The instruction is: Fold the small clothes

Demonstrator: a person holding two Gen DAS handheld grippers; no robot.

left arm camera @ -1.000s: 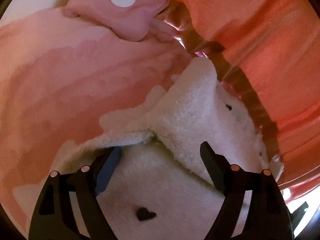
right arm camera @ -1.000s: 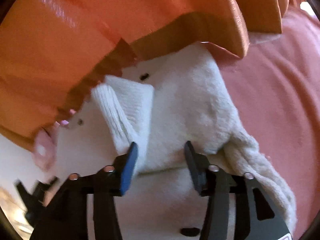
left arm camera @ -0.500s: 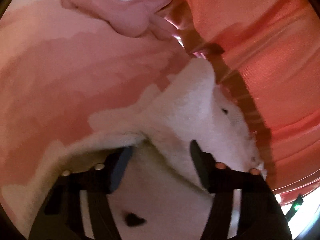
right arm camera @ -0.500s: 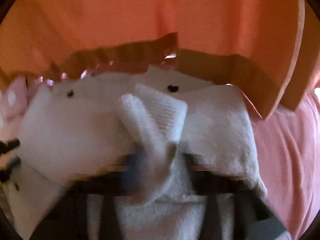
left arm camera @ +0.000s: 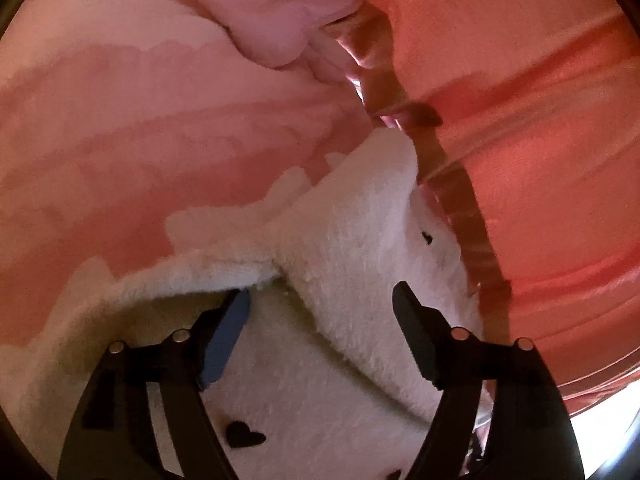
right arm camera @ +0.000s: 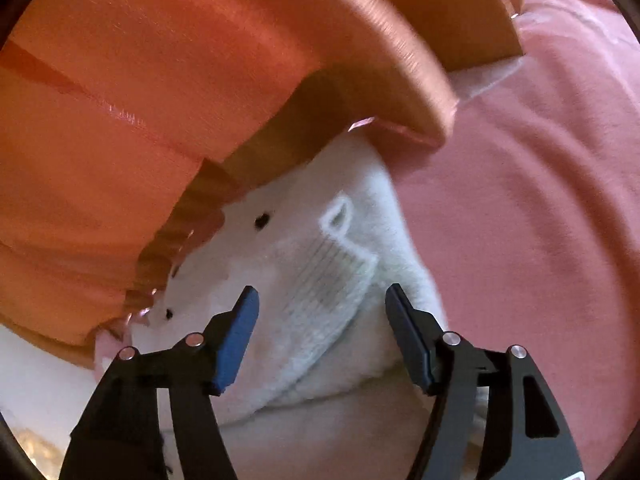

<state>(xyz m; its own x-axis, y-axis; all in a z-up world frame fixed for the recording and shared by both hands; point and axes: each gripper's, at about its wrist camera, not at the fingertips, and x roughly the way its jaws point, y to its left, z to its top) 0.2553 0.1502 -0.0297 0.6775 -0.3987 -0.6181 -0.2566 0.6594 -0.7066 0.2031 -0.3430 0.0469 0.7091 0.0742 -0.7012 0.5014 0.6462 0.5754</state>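
The white fleece garment lies on a pink cover, with its far edge under an orange curtain. In the left wrist view the left tool hangs over it; its jaws are opening and a folded flap of fleece lies between them, but the pads do not press it. A small black heart sits on the fabric at 6 o'clock. A pink pouch is at 12 o'clock.

In the right wrist view the right tool is also opening, with the ribbed cuff of the garment between its jaws, not gripped.
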